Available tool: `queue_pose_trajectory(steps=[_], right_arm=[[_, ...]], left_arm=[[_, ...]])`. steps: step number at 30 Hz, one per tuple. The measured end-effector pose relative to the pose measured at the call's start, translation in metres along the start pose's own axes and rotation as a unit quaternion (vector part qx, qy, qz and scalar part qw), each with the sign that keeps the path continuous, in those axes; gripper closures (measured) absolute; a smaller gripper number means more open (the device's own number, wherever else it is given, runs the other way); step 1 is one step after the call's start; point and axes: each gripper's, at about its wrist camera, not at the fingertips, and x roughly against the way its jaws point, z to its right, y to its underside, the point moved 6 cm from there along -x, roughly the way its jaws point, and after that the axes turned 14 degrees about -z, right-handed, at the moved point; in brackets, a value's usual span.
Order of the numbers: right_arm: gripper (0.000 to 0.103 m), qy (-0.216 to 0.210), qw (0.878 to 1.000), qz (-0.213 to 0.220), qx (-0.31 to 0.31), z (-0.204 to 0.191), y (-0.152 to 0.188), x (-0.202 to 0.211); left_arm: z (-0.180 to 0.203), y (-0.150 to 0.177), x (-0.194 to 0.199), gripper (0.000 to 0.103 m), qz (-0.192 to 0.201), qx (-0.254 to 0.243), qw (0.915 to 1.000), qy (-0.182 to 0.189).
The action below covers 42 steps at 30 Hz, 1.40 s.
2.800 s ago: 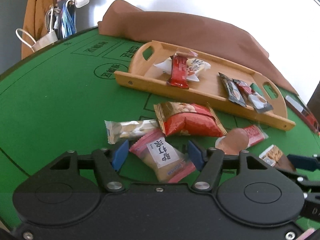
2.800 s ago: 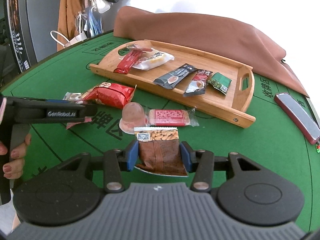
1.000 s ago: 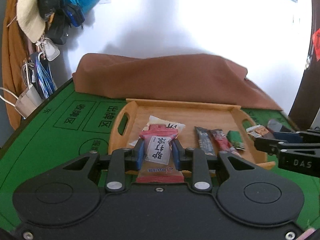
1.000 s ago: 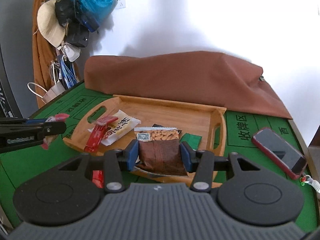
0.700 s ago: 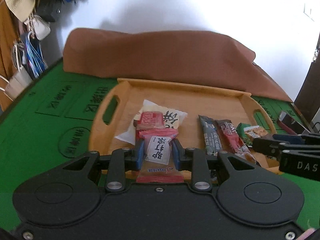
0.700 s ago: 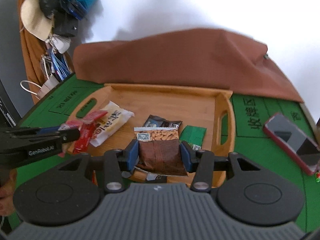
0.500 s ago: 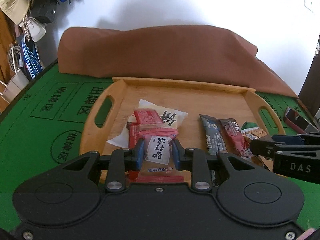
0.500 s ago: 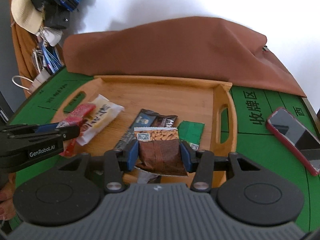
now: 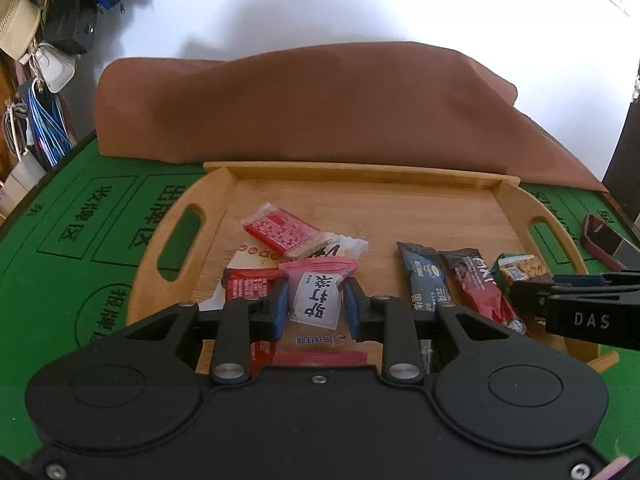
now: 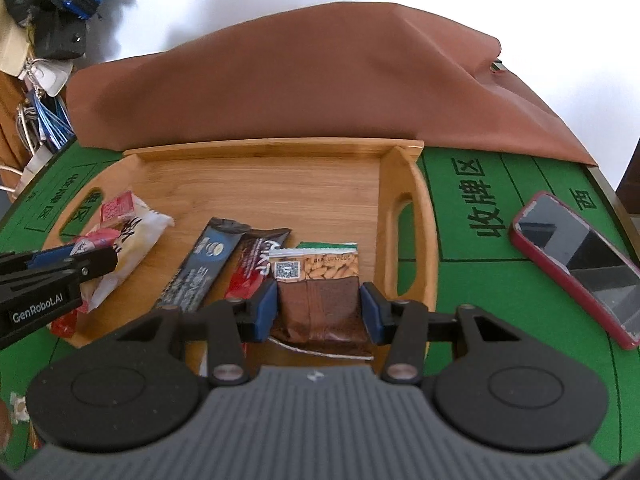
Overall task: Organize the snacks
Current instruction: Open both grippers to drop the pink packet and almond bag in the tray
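Showing pink packet (image 9: 318,300), brown almond packet (image 10: 320,304)

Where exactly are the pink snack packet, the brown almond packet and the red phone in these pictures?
pink snack packet (image 9: 318,300): left wrist view, on its white label between the fingers.
brown almond packet (image 10: 320,304): right wrist view, on its brown body.
red phone (image 10: 576,256): right wrist view, on its dark screen.
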Motion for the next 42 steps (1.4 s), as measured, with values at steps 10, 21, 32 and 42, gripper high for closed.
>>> queue_pose_trajectory(steps=[10,21,32,42], right_arm=[[0.051,0.013,1.0,0.002,0.005,-0.005,-0.016,-0.011],[0.051,0.021,1.0,0.004,0.001,-0.005,-0.03,-0.023],[0.042,0.016,1.0,0.009,-0.01,0.0,-0.03,-0.026],[0.032,0.011,1.0,0.014,-0.01,0.006,-0.023,-0.014]], left_arm=[[0.002,-0.008,-0.011,0.075,0.004,0.006,1.0,-0.003],[0.0,-0.016,-0.02,0.075,0.013,0.009,0.9998,-0.008],[0.001,-0.015,-0.018,0.068,0.022,0.005,0.9997,-0.008],[0.005,-0.008,0.0,0.045,0.036,-0.017,0.9991,-0.013]])
